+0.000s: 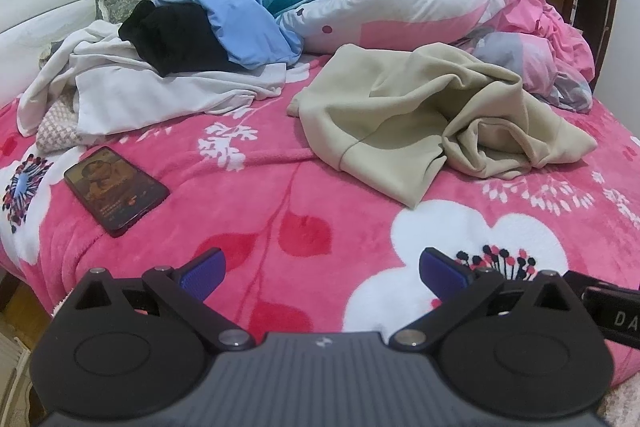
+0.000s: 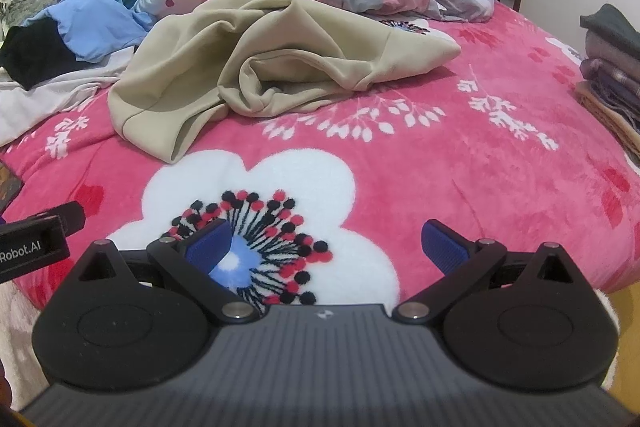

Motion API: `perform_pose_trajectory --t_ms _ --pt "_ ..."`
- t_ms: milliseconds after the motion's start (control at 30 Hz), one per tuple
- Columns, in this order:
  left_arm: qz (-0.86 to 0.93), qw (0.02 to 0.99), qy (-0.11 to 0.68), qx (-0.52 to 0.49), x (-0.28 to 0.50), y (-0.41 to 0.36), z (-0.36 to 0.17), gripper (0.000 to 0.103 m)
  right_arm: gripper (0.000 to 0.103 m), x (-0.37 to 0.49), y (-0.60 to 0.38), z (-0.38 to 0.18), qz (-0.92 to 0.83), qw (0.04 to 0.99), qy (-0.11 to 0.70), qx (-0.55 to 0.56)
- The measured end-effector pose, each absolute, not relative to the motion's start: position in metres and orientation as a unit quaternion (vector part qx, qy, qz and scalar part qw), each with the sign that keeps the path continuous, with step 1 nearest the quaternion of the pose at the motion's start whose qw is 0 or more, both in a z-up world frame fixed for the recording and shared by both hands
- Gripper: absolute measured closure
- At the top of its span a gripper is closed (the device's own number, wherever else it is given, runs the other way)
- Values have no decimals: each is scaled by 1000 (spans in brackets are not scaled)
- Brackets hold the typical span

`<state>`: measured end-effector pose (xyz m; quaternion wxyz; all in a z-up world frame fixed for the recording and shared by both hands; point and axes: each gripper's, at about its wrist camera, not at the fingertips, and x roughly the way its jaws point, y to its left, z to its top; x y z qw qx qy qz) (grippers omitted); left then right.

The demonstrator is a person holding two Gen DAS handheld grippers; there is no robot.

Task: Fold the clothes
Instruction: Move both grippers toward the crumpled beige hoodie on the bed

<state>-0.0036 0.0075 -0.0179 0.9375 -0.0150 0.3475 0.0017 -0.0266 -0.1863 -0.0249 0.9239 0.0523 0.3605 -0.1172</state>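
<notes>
Approach step, I judge: left tongs (image 1: 322, 273) and right tongs (image 2: 326, 247) both gape wide, empty, crumpled beige garment (image 1: 420, 115) ahead on pink blanket (image 1: 280, 195); next I need an edge pinch.

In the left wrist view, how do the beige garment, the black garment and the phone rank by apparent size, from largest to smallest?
1. beige garment, clearly the largest.
2. black garment.
3. phone.
The last two look close in size; the phone lies nearer the camera and the black garment is partly covered, so their order is unsure.
</notes>
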Motion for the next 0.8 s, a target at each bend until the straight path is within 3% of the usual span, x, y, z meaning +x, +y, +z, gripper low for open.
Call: perform_pose_trajectory --t_ms 800 --pt "-11 935 353 -30 26 13 -50 0 1 -15 -205 -49 -56 943 315 89"
